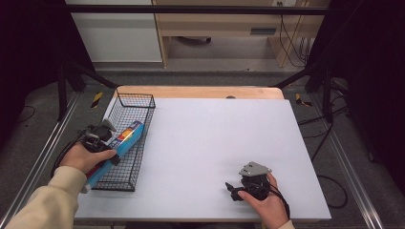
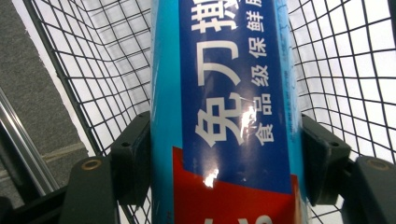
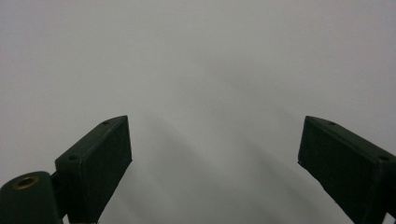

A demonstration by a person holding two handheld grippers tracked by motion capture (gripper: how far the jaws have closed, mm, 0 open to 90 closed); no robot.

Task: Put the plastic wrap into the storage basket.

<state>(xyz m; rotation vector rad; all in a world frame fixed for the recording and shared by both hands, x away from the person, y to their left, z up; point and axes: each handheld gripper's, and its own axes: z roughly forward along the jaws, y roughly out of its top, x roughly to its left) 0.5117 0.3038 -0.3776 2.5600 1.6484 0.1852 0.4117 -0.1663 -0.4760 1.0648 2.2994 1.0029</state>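
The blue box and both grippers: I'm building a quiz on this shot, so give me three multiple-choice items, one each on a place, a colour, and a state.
1. Where is the blue box?
A. over the wire basket
B. mid-table
C. on the floor

2. What colour is the table top?
A. green
B. white
C. black

3. How is the right gripper?
A. shut on a cup
B. shut on the box
C. open

Answers: 1 A, the left gripper holds it slanting over the basket. 2 B, the surface is plain white. 3 C, in the right gripper view its jaws stand apart around nothing.
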